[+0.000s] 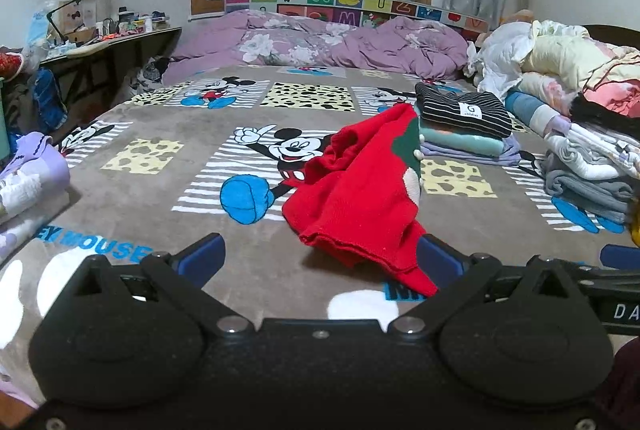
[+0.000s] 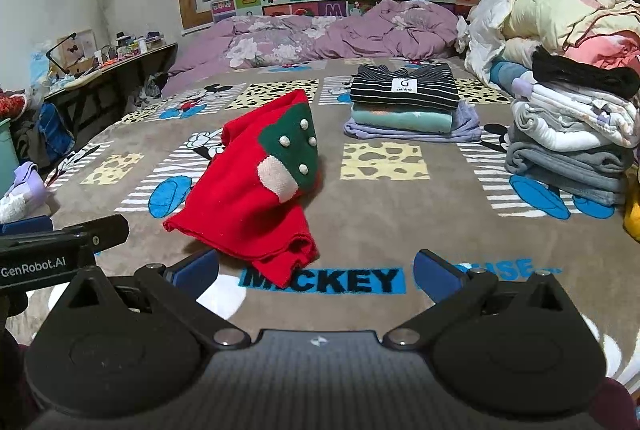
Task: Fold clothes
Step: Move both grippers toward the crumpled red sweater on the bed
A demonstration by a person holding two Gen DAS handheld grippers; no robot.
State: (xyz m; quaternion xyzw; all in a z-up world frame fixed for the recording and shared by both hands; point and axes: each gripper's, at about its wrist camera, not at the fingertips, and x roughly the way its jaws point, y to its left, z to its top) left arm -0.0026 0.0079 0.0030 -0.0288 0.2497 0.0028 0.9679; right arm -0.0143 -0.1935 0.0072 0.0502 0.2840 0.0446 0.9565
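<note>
both grippers' jaws wide, empty, red sweater (image 2: pixel 248 198) on "mickey" blanket (image 2: pixel 380 214), "g children" label (image 2: pixel 405 85) beyond

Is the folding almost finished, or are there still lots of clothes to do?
Some is done: a neat stack topped by a striped black top sits on the bed. Right now the red sweater lies crumpled in front of both grippers, left gripper and right gripper, which are open and holding nothing. Still left: that sweater, and maybe the loose heap of laundry on the right.
</note>
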